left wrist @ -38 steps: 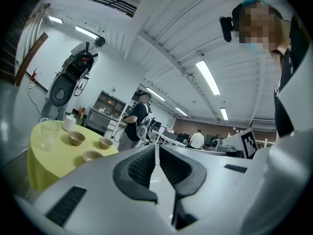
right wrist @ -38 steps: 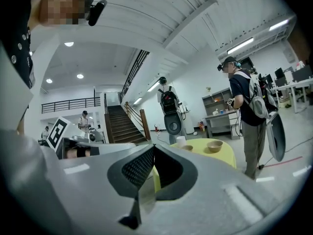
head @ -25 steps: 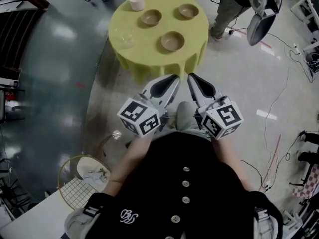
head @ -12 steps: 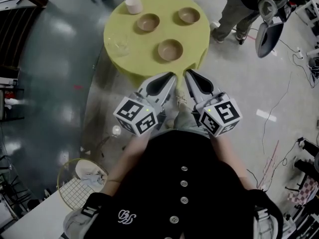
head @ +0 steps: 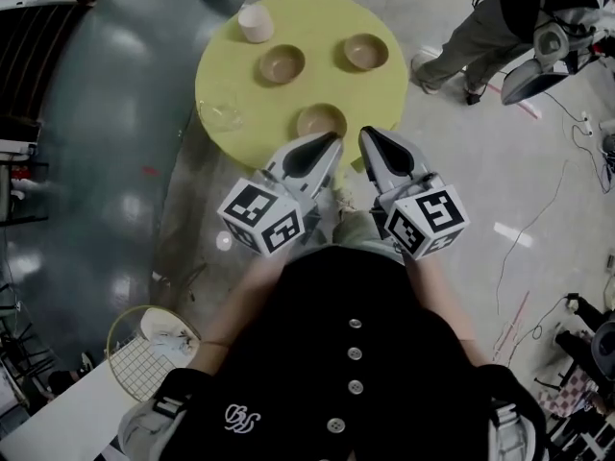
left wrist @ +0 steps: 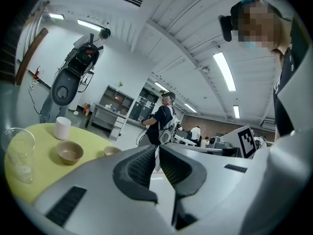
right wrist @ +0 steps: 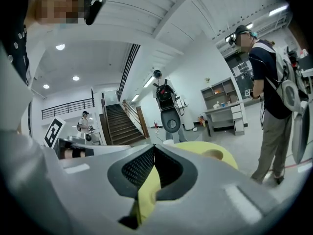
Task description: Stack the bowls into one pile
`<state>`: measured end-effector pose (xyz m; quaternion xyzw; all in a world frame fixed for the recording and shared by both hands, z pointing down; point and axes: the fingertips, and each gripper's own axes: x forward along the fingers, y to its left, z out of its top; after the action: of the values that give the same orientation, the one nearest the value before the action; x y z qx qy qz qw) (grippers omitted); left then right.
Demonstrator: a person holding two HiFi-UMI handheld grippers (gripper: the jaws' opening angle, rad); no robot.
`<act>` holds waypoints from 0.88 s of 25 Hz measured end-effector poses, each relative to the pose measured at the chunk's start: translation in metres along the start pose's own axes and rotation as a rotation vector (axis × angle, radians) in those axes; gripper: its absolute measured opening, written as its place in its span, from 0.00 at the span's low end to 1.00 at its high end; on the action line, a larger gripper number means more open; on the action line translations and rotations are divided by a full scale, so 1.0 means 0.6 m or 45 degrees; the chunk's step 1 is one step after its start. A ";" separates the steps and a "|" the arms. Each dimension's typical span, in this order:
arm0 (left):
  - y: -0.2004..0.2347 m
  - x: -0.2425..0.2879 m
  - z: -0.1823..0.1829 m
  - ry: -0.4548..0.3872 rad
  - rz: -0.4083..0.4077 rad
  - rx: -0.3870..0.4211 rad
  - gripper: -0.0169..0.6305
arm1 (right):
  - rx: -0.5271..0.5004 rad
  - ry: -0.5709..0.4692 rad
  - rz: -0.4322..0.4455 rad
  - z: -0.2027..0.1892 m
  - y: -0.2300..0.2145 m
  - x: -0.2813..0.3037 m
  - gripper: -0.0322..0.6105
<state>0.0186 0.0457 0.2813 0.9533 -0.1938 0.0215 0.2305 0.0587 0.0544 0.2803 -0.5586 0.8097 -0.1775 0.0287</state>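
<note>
Three brown bowls sit on a round yellow table (head: pixel 380 89), each one alone and apart from the others, so none are piled up. The far left bowl (head: pixel 282 63) is near a white cup (head: pixel 255 23) at the back edge. The far right bowl (head: pixel 366 52) is on the other side. The near bowl (head: pixel 321 121) is at the front edge, and the tip of the left gripper (head: pixel 329 143) covers part of it in the head view. A clear glass (head: pixel 223 115) stands at the left edge of the table, apart from the bowls. All three bowls show only their bare insides, and you can see right through the glass. The cup's inside cannot be seen. The left gripper has its jaws closed together with nothing in them. The right gripper (head: pixel 369 136) is just beside it, over the front edge of the table. Its jaws are closed too and hold nothing. Both grippers point at the table and touch no bowl. A person (head: pixel 500 27) in grey trousers stands on the shiny floor (head: pixel 115 161) past the right side of the table, carrying some dark gear. In the left gripper view, another person (left wrist: pixel 164 119) with a backpack stands far behind the table.
</note>
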 end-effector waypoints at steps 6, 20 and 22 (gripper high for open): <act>0.039 0.041 0.015 -0.005 0.035 -0.005 0.08 | 0.000 0.007 0.046 0.015 -0.036 0.045 0.05; 0.103 0.147 0.047 -0.031 0.072 -0.050 0.08 | -0.015 0.060 0.076 0.041 -0.146 0.111 0.05; 0.109 0.155 0.050 -0.033 0.080 -0.059 0.08 | -0.013 0.066 0.079 0.044 -0.154 0.118 0.05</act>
<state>0.0785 -0.0544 0.2949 0.9414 -0.2270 0.0120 0.2491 0.1212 -0.0458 0.2959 -0.5284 0.8281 -0.1870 0.0103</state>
